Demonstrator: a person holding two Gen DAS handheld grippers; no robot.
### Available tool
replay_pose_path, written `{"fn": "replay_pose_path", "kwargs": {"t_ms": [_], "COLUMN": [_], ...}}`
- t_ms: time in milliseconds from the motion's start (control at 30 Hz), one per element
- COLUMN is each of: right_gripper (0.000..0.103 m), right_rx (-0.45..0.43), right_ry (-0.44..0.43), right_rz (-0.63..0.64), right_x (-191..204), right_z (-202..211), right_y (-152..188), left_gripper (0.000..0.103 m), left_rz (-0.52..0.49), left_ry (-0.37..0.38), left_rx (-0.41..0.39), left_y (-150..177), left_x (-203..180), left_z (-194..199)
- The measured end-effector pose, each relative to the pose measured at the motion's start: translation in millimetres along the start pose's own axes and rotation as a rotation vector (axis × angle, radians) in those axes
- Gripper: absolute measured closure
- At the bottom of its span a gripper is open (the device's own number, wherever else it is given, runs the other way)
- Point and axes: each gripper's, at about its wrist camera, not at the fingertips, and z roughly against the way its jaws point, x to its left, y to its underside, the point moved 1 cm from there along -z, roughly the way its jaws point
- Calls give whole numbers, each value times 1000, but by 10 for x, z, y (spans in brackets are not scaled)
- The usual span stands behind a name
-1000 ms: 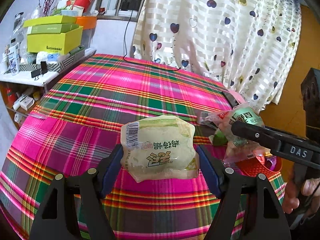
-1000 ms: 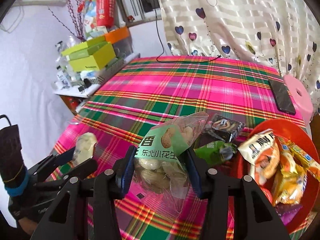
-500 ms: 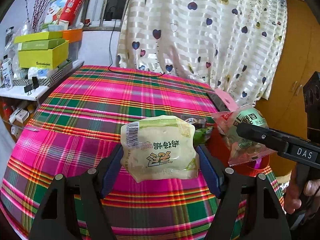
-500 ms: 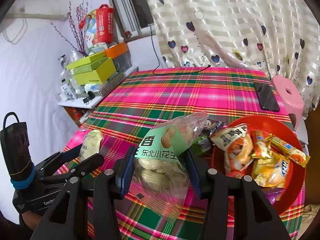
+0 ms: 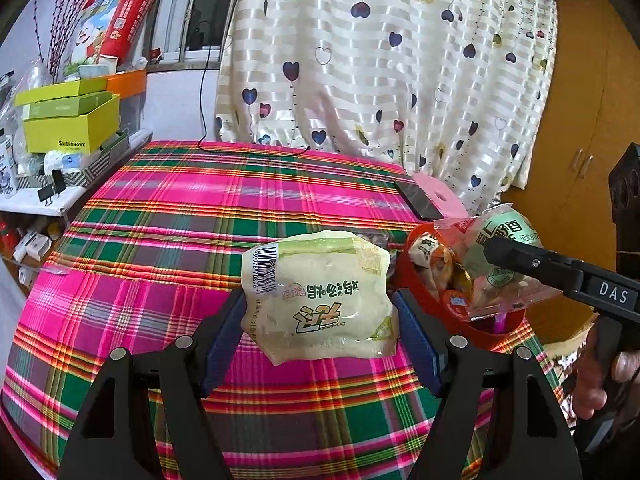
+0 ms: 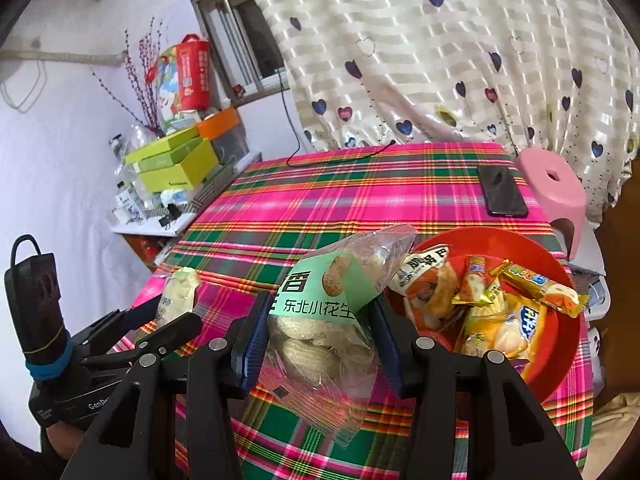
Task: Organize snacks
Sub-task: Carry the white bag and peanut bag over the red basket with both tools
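Item, far left, about nine o'clock in the left wrist view: a side shelf [image 5: 60, 204] stacked with yellow-green boxes [image 5: 72, 124], an orange box and a red gift bag above them.

Item, centre: the surface [image 5: 192, 208], covered in a pink, green and orange plaid cloth; a black cable trails across its far edge at twelve o'clock, below a cream curtain [image 5: 400, 60] printed with hearts.

Item, six o'clock, left wrist view: the left gripper [image 5: 320, 320], jaws clamped on the sides of a pale green snack packet [image 5: 320, 292], held clear above the cloth with its barcode at upper left and its print upside down.

Item, one o'clock on the surface: a black phone [image 5: 418, 204] lying flat near the far right edge, just beside a pink stool [image 6: 554, 188].

Item, three o'clock: a red bowl [image 6: 560, 320] at the right edge of the surface, holding several wrapped snacks [image 6: 500, 312] in orange, yellow and white.

Item, six o'clock, right wrist view: the right gripper [image 6: 320, 332], jaws closed at medium width on a clear peanut bag [image 6: 324, 320] with a green label, raised just left of the bowl's rim. In the left wrist view the bag hangs in front of the bowl. A hand [image 5: 604, 376] grips the handle at far right.
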Motion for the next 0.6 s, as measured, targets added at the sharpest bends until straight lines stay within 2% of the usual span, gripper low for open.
{"fn": "replay_pose_path", "kwargs": {"t_ms": [367,600], "right_gripper": [56,56], "right_rx": [-36,-86], "right_ry": [28,85], "right_rz": [-38,-105], "right_x": [-230,-588], "right_z": [204,424], "right_y": [26,-4], "left_gripper": [29,29], "left_rz": [-23,-39], "left_ry": [22,33], "left_rx": [6,7], "left_y": [-9,-35], "left_x": [-145,-248], "left_z": [-12,-36]}}
